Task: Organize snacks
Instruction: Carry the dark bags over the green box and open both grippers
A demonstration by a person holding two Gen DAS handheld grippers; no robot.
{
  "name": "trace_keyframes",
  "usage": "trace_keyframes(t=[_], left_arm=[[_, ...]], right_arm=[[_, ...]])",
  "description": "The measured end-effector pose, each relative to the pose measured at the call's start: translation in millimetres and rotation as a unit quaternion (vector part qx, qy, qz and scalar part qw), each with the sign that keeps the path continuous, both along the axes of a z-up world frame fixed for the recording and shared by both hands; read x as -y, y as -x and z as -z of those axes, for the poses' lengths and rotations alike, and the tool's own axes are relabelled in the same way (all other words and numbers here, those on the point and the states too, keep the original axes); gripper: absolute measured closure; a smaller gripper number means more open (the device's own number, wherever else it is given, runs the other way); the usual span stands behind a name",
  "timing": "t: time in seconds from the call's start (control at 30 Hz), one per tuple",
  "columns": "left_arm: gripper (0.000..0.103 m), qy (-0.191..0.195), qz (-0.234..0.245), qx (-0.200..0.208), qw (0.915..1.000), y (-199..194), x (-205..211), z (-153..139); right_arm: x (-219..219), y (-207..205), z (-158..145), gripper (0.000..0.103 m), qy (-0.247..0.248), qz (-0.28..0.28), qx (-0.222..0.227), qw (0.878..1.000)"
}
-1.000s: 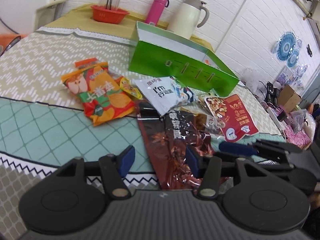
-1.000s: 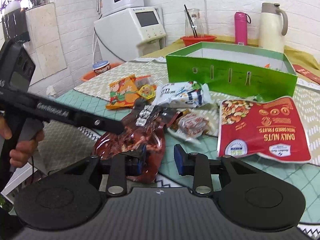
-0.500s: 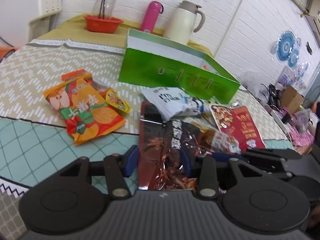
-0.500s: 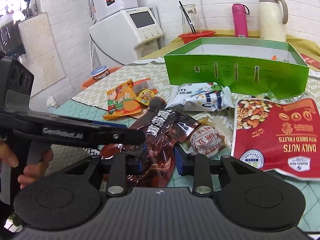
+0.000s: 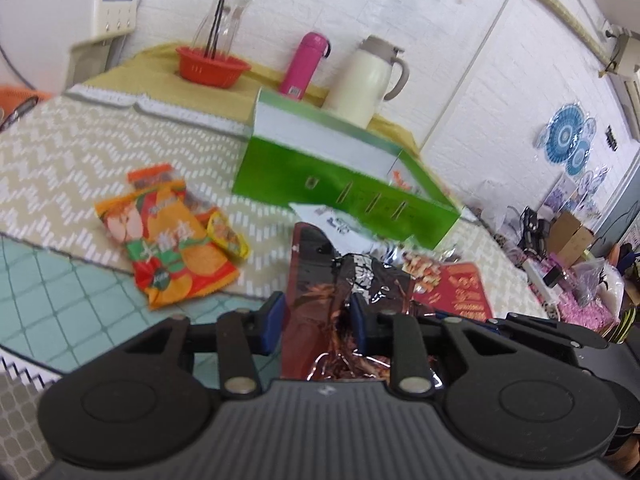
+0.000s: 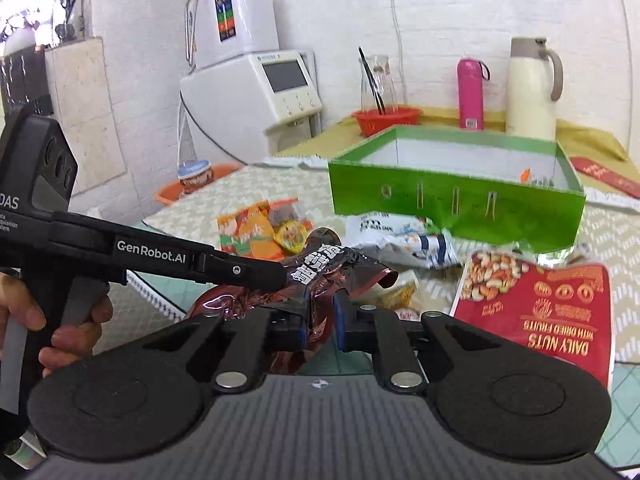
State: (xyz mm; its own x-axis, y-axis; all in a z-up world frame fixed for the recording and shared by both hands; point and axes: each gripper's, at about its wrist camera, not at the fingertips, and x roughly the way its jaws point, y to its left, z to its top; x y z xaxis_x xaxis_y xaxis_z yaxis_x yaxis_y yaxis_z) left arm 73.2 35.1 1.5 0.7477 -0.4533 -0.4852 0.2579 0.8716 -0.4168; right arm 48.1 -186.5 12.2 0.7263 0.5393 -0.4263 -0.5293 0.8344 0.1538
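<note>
Dark foil bag (image 6: 340,260) at the near edge of the tabletop (image 5: 60,288), crumpled and apparently raised a little off the cloth, though hard to be sure. Taken from two sides at once. Right gripper (image 6: 320,316) closing, blue pads already pinching a fold of the foil between them. Left gripper (image 5: 315,320) also closing, with the bag's lower end between its jaws and the pads seemingly touching both sides. A hand (image 6: 52,320) visible on the left gripper's handle in the right wrist view.

Just beyond the bag, toward the middle of the tabletop: a white bag (image 6: 400,236), a red bag of nuts (image 6: 536,304) toward the right edge, and a small pale packet, blurred, partly under the foil. Toward the left edge, an orange bag (image 5: 172,240) with a small yellow packet (image 5: 228,236) lying on its corner and another packet tucked behind.

Farther back, toward the far side, the green box (image 6: 456,200), open on top. Inside, only a small orange scrap showing near the right wall; otherwise bare white walls, as far as visible.

Judged from this: very early. Nothing clearly packed, all the bags outside the box. First bag only just gripped; carrying it over the green wall not yet done, then the rest to follow one by one.
</note>
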Motion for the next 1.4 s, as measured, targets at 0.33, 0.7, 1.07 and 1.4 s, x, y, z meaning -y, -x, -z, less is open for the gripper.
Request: trace_keyframes(t=[0.33,0.7,1.07,1.4], left_arm=[[0.079,0.016,0.010,0.053,0.9984,-51,16,-50],[0.079,0.030,0.007,0.071,0.9970,-116,29,-87],[0.079,0.010,0.003,0.057,0.9983,-179,45,-78],[0.077,0.015,-0.004,0.002,0.9999,-224,46,-37]], right_arm=[[12,-36,-39,0.079,-0.011,0.029,0.069,0.997],[34,-96,-66,0.079,-0.057,0.047,0.076,0.994],[42,-150,-50,0.079,-0.070,0.072,0.058,0.993],[38,-186,-10,0.071,-0.059,0.094,0.023,0.994]])
